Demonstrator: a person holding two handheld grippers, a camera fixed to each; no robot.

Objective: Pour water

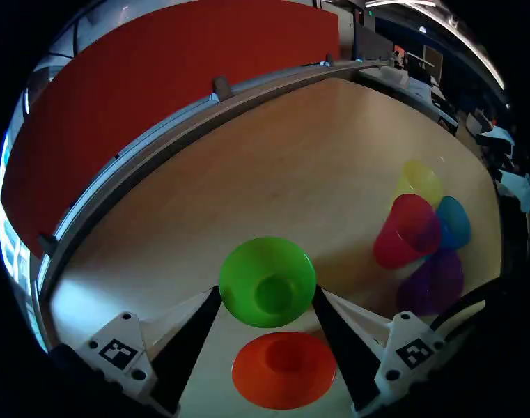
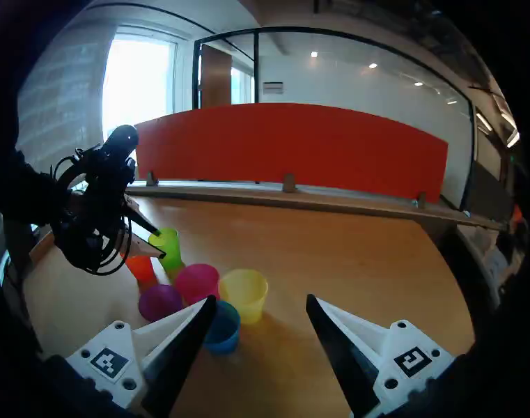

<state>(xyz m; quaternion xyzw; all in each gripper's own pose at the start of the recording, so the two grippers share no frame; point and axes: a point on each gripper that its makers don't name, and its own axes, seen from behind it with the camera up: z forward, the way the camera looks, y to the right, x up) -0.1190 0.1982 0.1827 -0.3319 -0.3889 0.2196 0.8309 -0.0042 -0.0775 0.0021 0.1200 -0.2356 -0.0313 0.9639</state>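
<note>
No legible writing, on the grippers or in the room.

The only printed marks are black-and-white square code patterns, without letters or digits. In the left gripper view, the left gripper (image 1: 266,291) carries a near-left code tag (image 1: 118,352) on one white finger base and a near-right code tag (image 1: 414,353) on the other. In the right gripper view, the right gripper (image 2: 260,299) carries a left code square (image 2: 109,362) and a right code square (image 2: 412,361). A small white wall plate (image 2: 271,88), far behind the glass, is too small to read.

Six cups — green (image 1: 267,291), orange (image 1: 284,369), yellow (image 2: 245,292), pink (image 2: 197,281), blue (image 2: 224,327), purple (image 2: 159,301) — two tongs (image 1: 265,289) (image 2: 260,298).
</note>
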